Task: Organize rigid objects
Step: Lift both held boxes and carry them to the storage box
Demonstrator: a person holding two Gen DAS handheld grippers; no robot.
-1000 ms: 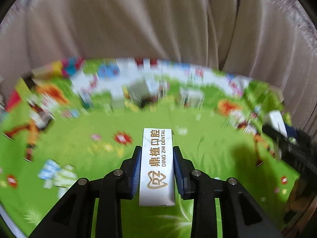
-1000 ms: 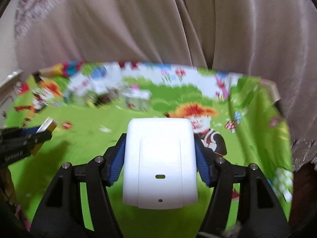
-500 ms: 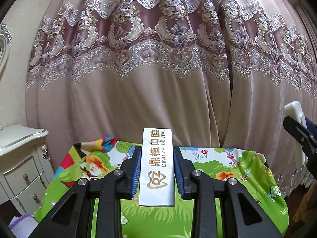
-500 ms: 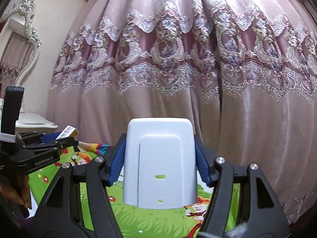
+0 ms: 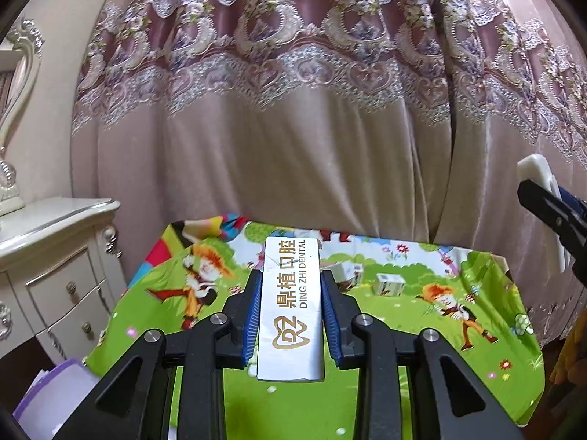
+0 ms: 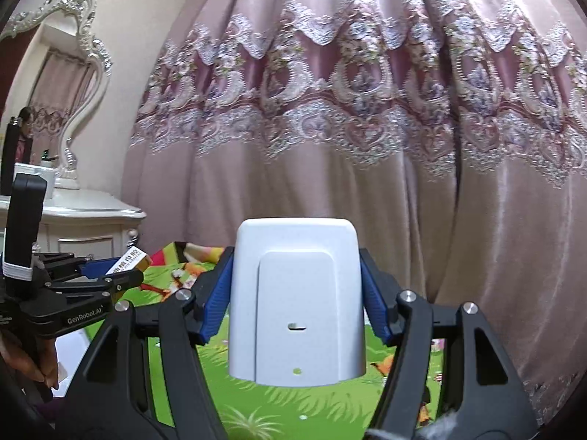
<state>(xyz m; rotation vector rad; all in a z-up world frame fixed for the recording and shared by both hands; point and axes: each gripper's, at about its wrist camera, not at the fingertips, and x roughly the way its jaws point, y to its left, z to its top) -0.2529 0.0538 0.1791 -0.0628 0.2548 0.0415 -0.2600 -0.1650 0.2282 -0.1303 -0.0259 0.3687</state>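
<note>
Above the green cartoon-print mat [image 5: 422,348], the left gripper [image 5: 291,315] pinches a white dental box [image 5: 290,311] lengthwise. Right of it, the right gripper [image 6: 297,304] clamps a white plastic case [image 6: 297,308]. Two small boxes [image 5: 389,283] lie on the mat's far side.

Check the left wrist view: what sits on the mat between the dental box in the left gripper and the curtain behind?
Past the dental box held by the left gripper, two small white cartons lie on the green mat; beyond them, the curtain.
</note>
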